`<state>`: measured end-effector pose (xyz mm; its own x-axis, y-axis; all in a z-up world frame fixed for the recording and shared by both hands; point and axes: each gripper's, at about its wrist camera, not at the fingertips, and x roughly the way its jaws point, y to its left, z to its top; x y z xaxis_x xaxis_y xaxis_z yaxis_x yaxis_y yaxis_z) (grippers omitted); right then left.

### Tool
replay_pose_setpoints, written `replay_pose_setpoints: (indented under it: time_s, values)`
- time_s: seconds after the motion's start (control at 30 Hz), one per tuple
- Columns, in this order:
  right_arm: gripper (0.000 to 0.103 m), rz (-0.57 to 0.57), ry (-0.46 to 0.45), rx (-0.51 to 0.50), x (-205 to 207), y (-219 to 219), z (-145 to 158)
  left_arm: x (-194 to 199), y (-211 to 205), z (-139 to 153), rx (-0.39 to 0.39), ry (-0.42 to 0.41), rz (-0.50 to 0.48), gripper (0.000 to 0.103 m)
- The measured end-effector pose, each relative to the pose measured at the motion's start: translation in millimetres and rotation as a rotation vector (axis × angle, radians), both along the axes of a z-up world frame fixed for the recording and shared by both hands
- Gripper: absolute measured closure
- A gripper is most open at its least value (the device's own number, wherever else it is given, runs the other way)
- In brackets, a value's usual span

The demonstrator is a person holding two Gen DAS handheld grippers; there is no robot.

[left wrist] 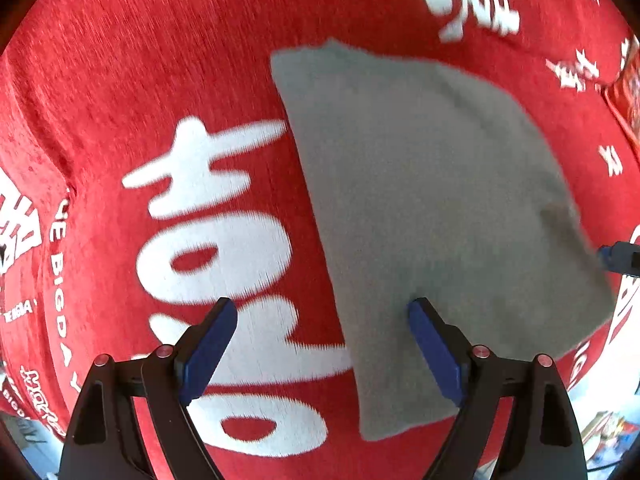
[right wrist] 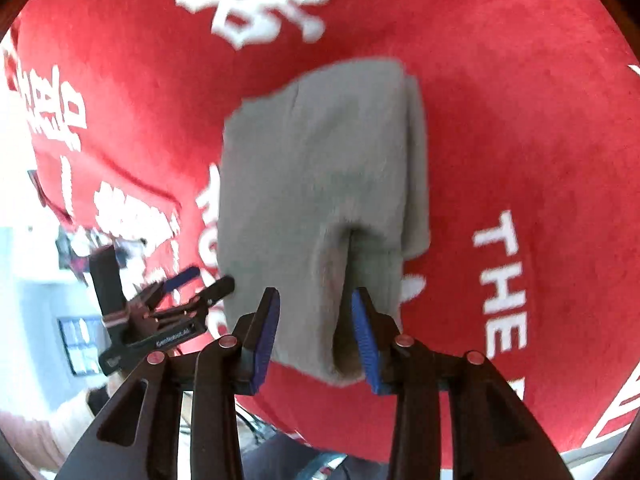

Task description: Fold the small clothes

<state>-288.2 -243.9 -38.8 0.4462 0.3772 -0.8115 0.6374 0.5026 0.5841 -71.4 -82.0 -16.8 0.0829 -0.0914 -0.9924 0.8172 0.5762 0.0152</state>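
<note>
Left gripper (left wrist: 322,344), black frame with blue pads, hangs straight down over the red plush cloth with big white lettering (left wrist: 140,92). Jaws spread wide, nothing between them; one pad sits over the white print, the other over the near edge of the grey soft knit garment (left wrist: 420,200). Cannot tell whether either pad touches fabric.

The grey garment lies on the red cloth, roughly centre-right in the left wrist view, mostly flat, one corner lifted toward the right edge where a blue fingertip of the other tool shows.

Right gripper (right wrist: 316,336) is tilted downward, jaws narrowed and pinching a bunched edge of the garment: fabric puckers into a vertical crease between the blue pads and hangs from them. A doubled layer shows along the garment's right side in the right wrist view, so it looks already folded once. The left gripper also shows at the left of this view, beside the garment edge.

Step in hand, as a judgement: mid-fold, right side lifting an edge to carry it over. Next move likely calls for the left gripper to pin or grab the near edge so the piece doesn't drag, then the right to lay its edge across squarely.
</note>
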Motion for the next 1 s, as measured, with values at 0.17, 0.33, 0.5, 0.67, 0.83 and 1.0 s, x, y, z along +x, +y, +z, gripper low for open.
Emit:
replay_pose_setpoints:
  time_s: [0.17, 0.33, 0.5, 0.67, 0.83, 1.0]
  values:
    - [0.096, -0.041, 0.110, -0.043, -14, 12, -32, -9, 16, -16, 0.012, 0.039, -0.005, 0.014]
    - [0.096, -0.138, 0.122, -0.002, -27, 15, -51, -8, 25, -14, -0.018, 0.066, 0.018, 0.014]
    - [0.095, -0.144, 0.161, -0.050, -35, 23, -40, -7, 35, -8, -0.021, 0.061, 0.016, 0.014]
    - [0.094, -0.213, 0.173, -0.091, -42, 30, -27, -1, 41, 2, -0.016, 0.032, 0.005, 0.014]
    - [0.093, -0.263, 0.168, -0.132, -47, 36, -13, 5, 43, 5, -0.019, 0.035, -0.008, 0.014]
    - [0.091, -0.293, 0.179, -0.153, -56, 37, -5, 3, 46, 5, -0.029, 0.027, -0.006, 0.014]
